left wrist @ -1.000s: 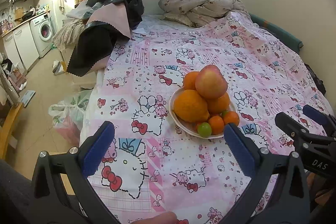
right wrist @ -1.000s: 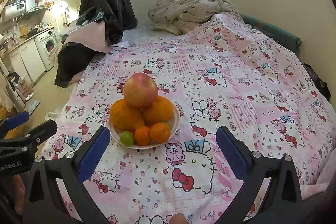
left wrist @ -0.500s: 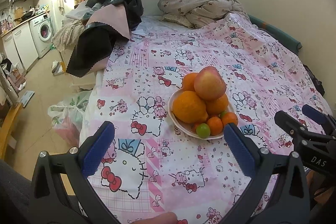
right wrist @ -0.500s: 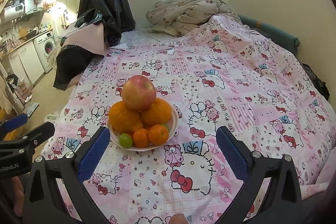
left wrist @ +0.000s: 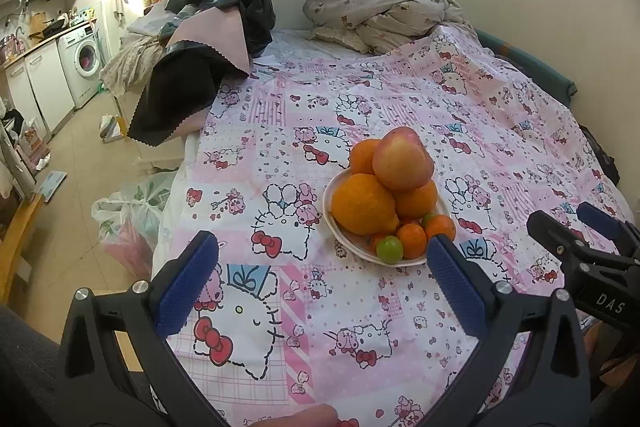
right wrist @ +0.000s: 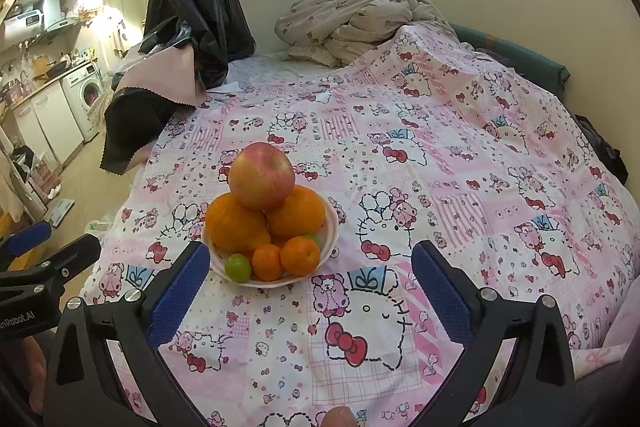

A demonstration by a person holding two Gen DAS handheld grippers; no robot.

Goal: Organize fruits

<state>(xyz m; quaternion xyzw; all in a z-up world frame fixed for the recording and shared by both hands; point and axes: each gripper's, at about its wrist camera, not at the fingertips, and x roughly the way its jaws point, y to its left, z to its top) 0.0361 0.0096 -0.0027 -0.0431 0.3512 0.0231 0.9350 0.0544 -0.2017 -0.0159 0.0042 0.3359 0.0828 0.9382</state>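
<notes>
Right wrist: fruit bowl (right wrist: 332, 227) beyond spread fingers (right wrist: 180, 291).

Both black plastic grippers, left (left wrist: 322, 275) and right (right wrist: 310, 281), carry textured blue-padded fingers (left wrist: 186, 283), silver screws and white lettering, with bare skin (right wrist: 340, 417) beneath.

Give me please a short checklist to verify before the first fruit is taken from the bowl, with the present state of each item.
1. Left hand-held gripper open and empty: ok.
2. Right hand-held gripper open and empty: ok.
3. Apple on top of the pile is free to take first: ok, nothing lies on it.
4. Bowl sits flat on the bedsheet: cannot tell, the surface is soft.
5. Pile is stable if a lower orange is pulled: not ok, the apple rests on the oranges.
6. Free place beside the bowl to put fruit down: ok, bare sheet to its right.
</notes>
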